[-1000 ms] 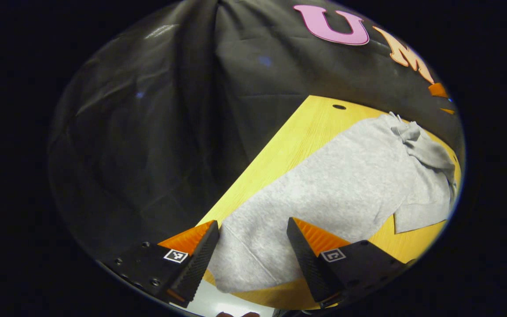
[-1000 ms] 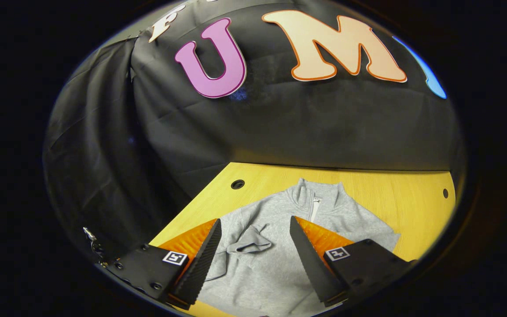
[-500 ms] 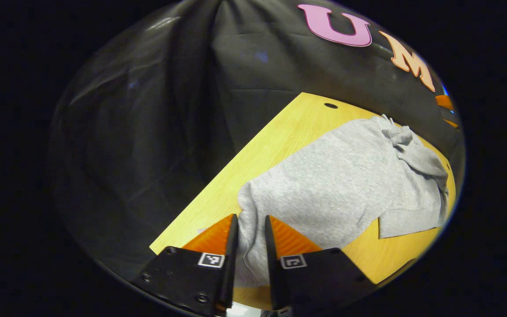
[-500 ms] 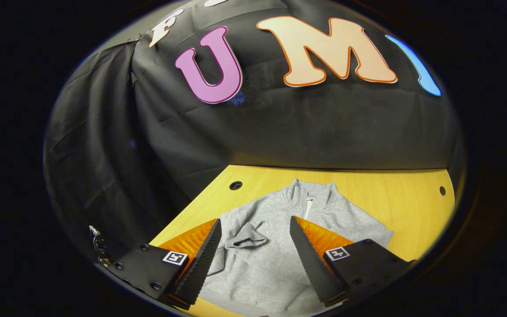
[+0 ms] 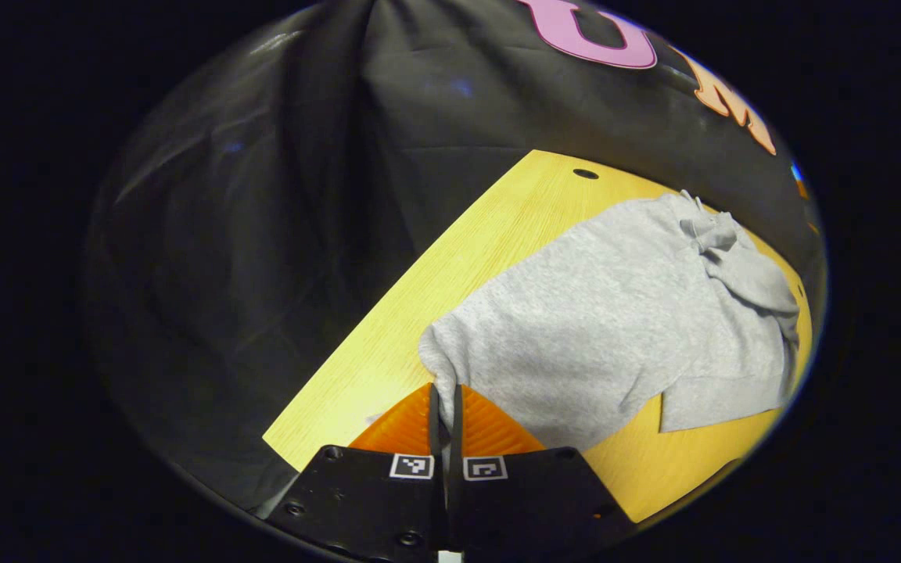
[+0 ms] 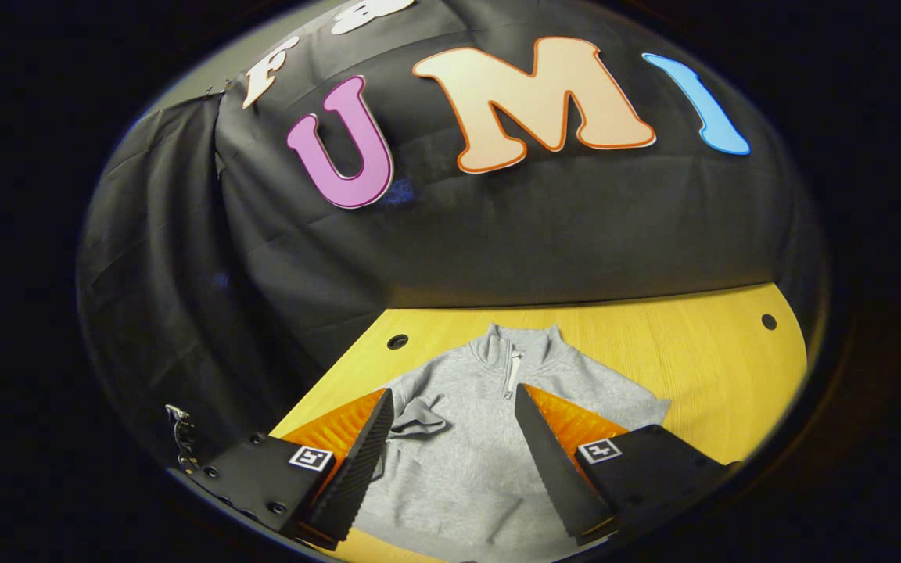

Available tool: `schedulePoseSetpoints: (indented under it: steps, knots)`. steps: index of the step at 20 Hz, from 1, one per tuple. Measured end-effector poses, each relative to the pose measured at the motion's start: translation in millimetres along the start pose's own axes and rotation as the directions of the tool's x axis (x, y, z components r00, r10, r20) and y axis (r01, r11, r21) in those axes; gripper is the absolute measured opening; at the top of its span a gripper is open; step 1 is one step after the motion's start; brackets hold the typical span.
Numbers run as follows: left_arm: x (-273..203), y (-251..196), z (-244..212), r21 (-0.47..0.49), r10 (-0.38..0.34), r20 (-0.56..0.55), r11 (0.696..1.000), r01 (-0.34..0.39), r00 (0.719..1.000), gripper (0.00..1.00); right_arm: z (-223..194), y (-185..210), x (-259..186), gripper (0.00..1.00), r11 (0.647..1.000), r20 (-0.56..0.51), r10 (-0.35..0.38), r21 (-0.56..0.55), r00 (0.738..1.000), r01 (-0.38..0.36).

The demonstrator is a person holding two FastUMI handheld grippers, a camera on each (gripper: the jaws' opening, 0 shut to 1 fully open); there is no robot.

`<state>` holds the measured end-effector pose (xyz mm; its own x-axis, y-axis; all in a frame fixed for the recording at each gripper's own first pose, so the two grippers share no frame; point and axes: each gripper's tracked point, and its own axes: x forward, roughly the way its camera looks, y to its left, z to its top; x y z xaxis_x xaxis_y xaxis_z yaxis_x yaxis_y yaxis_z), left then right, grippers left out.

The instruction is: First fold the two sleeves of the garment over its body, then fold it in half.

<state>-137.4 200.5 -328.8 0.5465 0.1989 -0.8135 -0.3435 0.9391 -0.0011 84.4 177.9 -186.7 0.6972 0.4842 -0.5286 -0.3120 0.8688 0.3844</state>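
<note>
Left gripper view: my left hand-held gripper (image 5: 445,407) is clenched on a corner of the grey garment (image 5: 615,313). Both fingers press together with a thin pinch of fabric between them. From that pinch the cloth rises into a small bunched peak, then spreads flat across the yellow wooden bench (image 5: 435,289). The garment lies diagonally toward the far right. One sleeve (image 5: 732,262) is folded over the body there, crumpled near the far end. A flat flap of fabric (image 5: 720,399) sticks out toward the near right edge of the bench. A small round hole (image 5: 585,173) sits in the bench near its far corner, well apart from the cloth. Black cloth wall (image 5: 263,195) hangs behind.

Right gripper view: my right hand-held gripper (image 6: 450,450) is released, fingers spread wide apart, hovering over the lower body of the garment (image 6: 466,453). Nothing sits between the fingers but the cloth below. I see the collar with a short zip (image 6: 511,367) pointing toward the wall. A folded sleeve end (image 6: 418,418) lies on the chest, just beside my left finger. The bench (image 6: 693,367) shows bare wood to the right.
</note>
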Motion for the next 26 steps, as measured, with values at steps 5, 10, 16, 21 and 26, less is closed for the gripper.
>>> schedulePoseSetpoints:
  steps: [5, 10, 16, 21, 26]
  knots:
    - [-8.1, -9.1, 33.9, -0.062, -0.018, 0.025, 0.998, 0.019, 1.0, 0.0, -9.7, -29.3, -17.5, 0.98, 0.999, -0.007, -0.035, 0.027, 0.999, 0.036]
    - [-15.2, -34.7, 91.6, -0.085, -0.059, 0.11, 0.994, 0.069, 0.992, 0.0, -13.7, -53.6, -39.5, 0.98, 0.997, 0.003, -0.061, 0.039, 0.998, 0.061]
    - [-21.0, -67.7, 145.3, -0.024, -0.099, 0.196, 0.994, 0.106, 0.976, 0.0, -11.0, -92.9, -70.1, 0.97, 0.991, 0.02, -0.119, 0.065, 0.993, 0.117]
    - [-23.2, -105.2, 180.6, 0.009, -0.158, 0.224, 0.987, 0.16, 0.962, 0.02, -9.3, -121.4, -95.4, 0.98, 0.983, 0.034, -0.161, 0.092, 0.986, 0.157]
    - [-27.3, -169.6, 213.1, 0.112, -0.241, 0.245, 0.969, 0.22, 0.939, 0.0, -16.2, -153.4, -121.7, 0.97, 0.973, 0.029, -0.211, 0.107, 0.977, 0.207]
